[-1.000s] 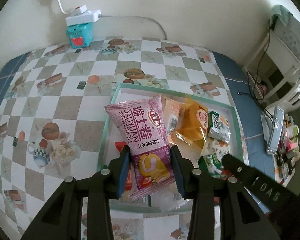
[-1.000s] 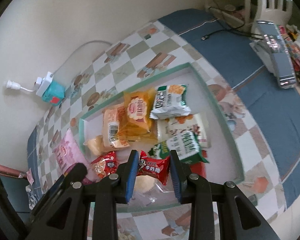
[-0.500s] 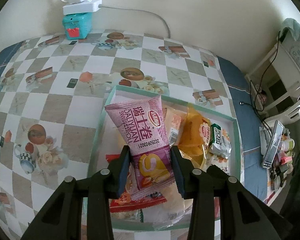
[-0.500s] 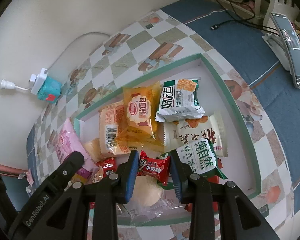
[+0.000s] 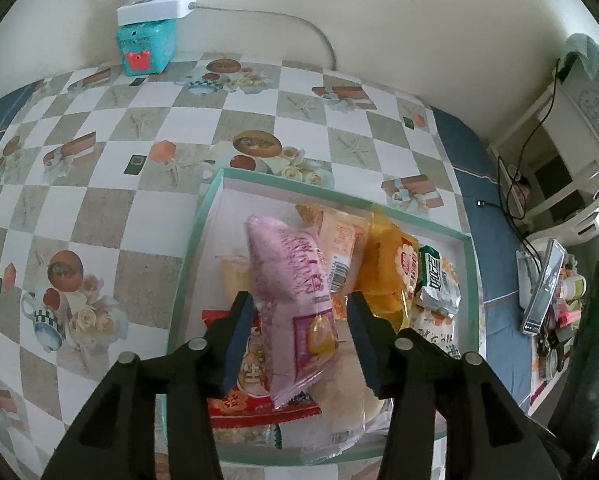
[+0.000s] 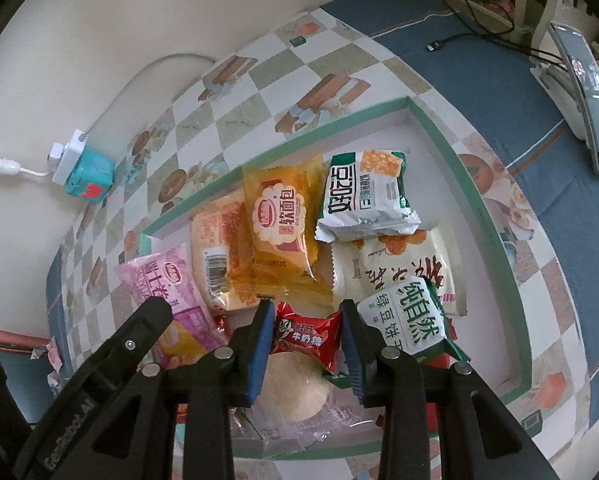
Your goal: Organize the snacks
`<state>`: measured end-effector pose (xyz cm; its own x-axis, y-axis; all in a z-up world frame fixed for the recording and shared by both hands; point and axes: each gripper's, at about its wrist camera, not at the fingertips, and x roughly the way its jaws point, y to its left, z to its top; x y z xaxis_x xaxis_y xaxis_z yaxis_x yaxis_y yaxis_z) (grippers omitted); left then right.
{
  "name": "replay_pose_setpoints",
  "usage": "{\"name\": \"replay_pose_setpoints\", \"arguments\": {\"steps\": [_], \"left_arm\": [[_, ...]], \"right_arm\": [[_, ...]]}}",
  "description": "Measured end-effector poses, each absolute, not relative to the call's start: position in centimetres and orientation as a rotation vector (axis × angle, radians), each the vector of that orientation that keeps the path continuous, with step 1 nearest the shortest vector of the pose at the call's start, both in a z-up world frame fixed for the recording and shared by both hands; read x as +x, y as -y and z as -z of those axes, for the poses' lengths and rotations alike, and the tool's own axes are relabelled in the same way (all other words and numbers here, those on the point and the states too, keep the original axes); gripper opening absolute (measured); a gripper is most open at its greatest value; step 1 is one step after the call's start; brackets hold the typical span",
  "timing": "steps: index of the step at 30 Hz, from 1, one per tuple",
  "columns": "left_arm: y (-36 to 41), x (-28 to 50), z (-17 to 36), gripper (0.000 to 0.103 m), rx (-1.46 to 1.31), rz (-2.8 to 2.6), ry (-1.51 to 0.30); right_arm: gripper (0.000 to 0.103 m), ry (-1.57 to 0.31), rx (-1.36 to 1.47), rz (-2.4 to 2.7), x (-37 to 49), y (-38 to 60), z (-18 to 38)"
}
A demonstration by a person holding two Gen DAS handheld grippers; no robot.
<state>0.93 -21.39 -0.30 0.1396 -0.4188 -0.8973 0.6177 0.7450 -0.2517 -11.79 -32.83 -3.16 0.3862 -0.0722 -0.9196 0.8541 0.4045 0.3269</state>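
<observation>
A green-rimmed white tray [image 5: 203, 232] [image 6: 431, 124] holds several snack packets. My left gripper [image 5: 299, 328] is open; the pink Swiss roll packet [image 5: 295, 280] is blurred and tilted between its fingers, loose over the tray. It also shows in the right wrist view [image 6: 167, 284]. My right gripper [image 6: 305, 332] is shut on a small red milk candy packet [image 6: 305, 338], held above a round cake in clear wrap [image 6: 295, 392]. An orange packet [image 6: 277, 220], a white-green packet [image 6: 363, 196] and a green mung bean cake packet [image 6: 411, 320] lie in the tray.
The tray sits on a checked tablecloth [image 5: 111, 184]. A teal box with a white power strip [image 5: 147, 40] stands at the wall. A phone on a stand [image 6: 587, 96] and clutter [image 5: 559, 304] lie to the right on blue cloth.
My left gripper has opened and the pink Swiss roll packet has slipped and tilted down toward the tray. My right gripper has moved lower over the tray, still holding the red candy.
</observation>
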Motion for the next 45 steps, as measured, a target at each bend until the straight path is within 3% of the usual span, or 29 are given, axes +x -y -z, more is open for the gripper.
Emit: {"name": "replay_pose_setpoints", "arguments": {"steps": [3, 7, 9, 13, 15, 17, 19, 22, 27, 45], "left_arm": [[21.0, 1.0, -0.1, 0.053, 0.189, 0.753, -1.21], [20.5, 1.4, -0.7, 0.055, 0.183, 0.736, -1.2], [20.2, 1.6, -0.9, 0.067, 0.19, 0.716, -1.193], [19.4, 2.1, -1.2, 0.07, 0.229, 0.643, -1.172], [19.0, 2.4, -1.0, 0.08, 0.251, 0.608, -1.171], [18.7, 2.6, -0.7, 0.081, 0.287, 0.563, -1.163], [18.3, 2.9, -0.2, 0.082, 0.319, 0.516, -1.155], [17.7, 3.4, 0.2, 0.092, 0.343, 0.456, -1.148], [17.0, 3.6, 0.1, 0.096, 0.361, 0.41, -1.11], [13.4, 2.3, -1.6, 0.099, 0.389, 0.357, -1.079]], "right_arm": [[0.04, -1.002, 0.958, 0.731, -11.8, 32.7, 2.9], [0.055, -1.009, 0.932, 0.742, -11.8, 32.7, 2.3], [0.059, -1.005, 0.919, 0.754, -12.0, 32.7, 1.8], [0.067, -1.005, 0.89, 0.782, -12.3, 32.9, 1.0], [0.069, -1.009, 0.887, 0.796, -12.4, 32.9, 1.0], [0.072, -1.015, 0.878, 0.805, -12.5, 33.0, 1.0], [0.081, -1.024, 0.859, 0.818, -12.4, 32.9, 1.1], [0.09, -1.028, 0.835, 0.829, -12.3, 32.8, 1.0], [0.102, -1.025, 0.816, 0.827, -12.0, 32.6, 0.9], [0.103, -1.034, 0.665, 0.852, -12.1, 28.2, -1.4]]}}
